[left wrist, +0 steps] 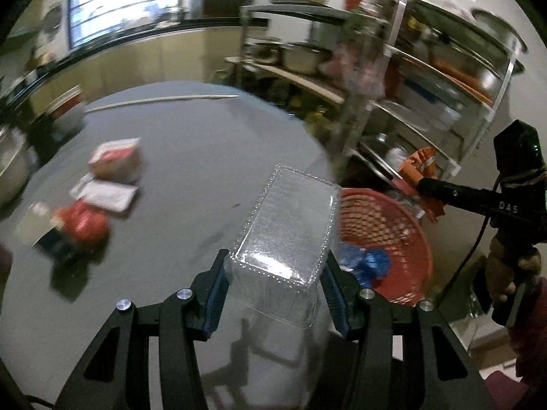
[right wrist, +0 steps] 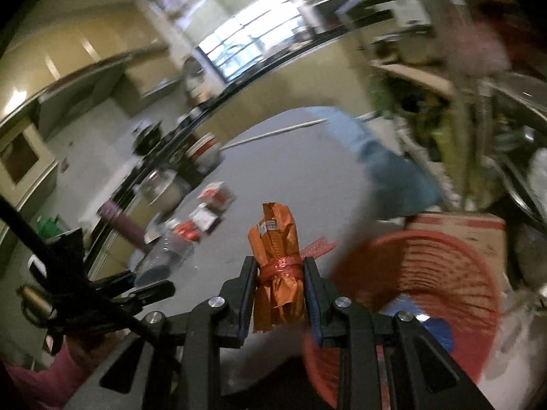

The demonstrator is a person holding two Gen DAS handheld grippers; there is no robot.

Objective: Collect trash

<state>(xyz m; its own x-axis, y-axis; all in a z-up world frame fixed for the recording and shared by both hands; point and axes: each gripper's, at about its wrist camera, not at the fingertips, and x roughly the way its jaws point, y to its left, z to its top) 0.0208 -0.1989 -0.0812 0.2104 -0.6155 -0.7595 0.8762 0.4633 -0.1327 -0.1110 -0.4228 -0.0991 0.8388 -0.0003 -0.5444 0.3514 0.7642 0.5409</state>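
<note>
On the table (left wrist: 164,157) at left I see leftover wrappers (left wrist: 102,184). My left tool (left wrist: 273,283) is clamped on a clear plastic box (left wrist: 290,229) at the table edge, beside the red basket (left wrist: 403,239). My right tool (right wrist: 278,294) pinches an orange wrapper (right wrist: 277,256) over that basket.

We count one clear plastic container (left wrist: 287,225), one orange wrapper bundle (right wrist: 278,266) and one red mesh basket (left wrist: 383,218). On the grey table (left wrist: 191,157) we see about four or five more pieces of litter (left wrist: 99,198), too blurred to separate. Two blue crumpled pieces (left wrist: 367,261) lie in the basket.
</note>
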